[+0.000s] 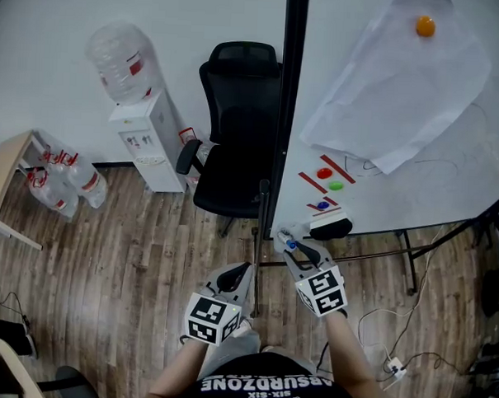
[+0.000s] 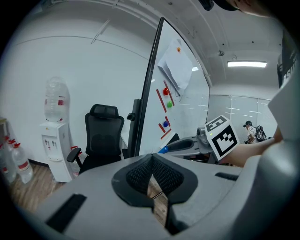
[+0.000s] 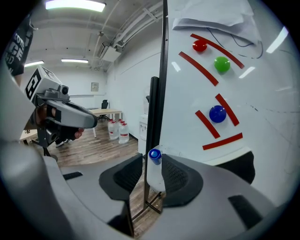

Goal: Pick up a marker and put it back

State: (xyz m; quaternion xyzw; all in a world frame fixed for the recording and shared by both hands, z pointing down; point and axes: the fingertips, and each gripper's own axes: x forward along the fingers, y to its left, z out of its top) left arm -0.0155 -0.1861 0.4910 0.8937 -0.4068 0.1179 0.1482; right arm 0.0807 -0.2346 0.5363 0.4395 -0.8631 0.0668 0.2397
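Mostly the marker point(image 3: 154, 157) hides within the right gripper point(image 3: 151, 165) — jaws apart, a gap beside it — by the whiteboard point(image 3: 267, 79) bottom edge; left gripper point(image 2: 152, 159) closed together, empty.

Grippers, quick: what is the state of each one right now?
Left gripper: shut, nothing between the jaws.
Right gripper: open; the blue-capped marker stands between the jaws, with a gap on one side.

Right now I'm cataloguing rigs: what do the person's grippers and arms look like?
The left gripper and right gripper are grey with black ribbed pads, each carrying a white cube with black square markers. The person wears a black T-shirt with white print; forearms are bare.
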